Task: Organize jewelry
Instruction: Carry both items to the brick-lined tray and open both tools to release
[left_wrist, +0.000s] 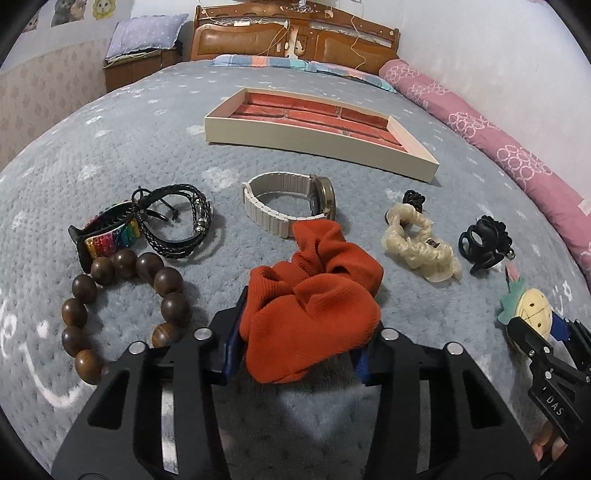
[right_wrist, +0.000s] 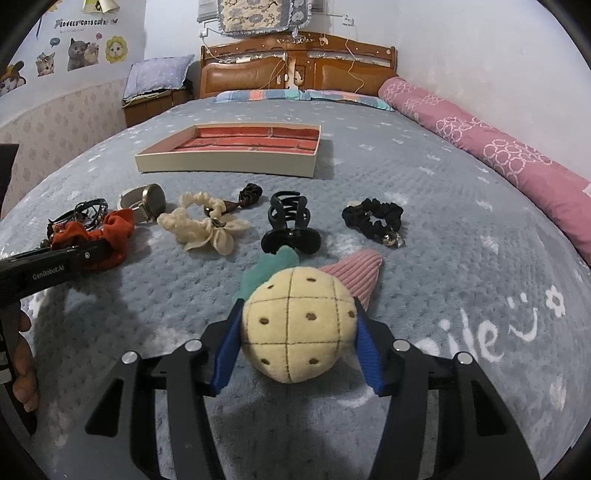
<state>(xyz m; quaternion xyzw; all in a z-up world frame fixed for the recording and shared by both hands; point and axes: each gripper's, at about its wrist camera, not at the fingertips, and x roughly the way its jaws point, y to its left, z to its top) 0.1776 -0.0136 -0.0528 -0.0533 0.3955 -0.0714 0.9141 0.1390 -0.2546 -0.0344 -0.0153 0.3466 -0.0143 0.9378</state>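
Note:
My left gripper (left_wrist: 301, 332) is shut on an orange scrunchie (left_wrist: 314, 291), just above the grey bedspread. My right gripper (right_wrist: 297, 332) is shut on a yellow plush pineapple clip (right_wrist: 299, 332) with a green leaf and pink part behind it. A shallow cream tray (left_wrist: 317, 142) with a red brick-pattern floor lies further up the bed and is empty; it also shows in the right wrist view (right_wrist: 225, 162). The right gripper with the pineapple shows at the left view's right edge (left_wrist: 532, 325).
On the bedspread lie a wooden bead bracelet (left_wrist: 122, 295), a rainbow band (left_wrist: 107, 236), black braided bracelets (left_wrist: 181, 221), a white-strapped watch (left_wrist: 291, 203), a cream scrunchie (right_wrist: 207, 225), a black claw clip (right_wrist: 290, 225) and a black scrunchie (right_wrist: 373, 216). A pink bolster (right_wrist: 498, 151) lines the right side.

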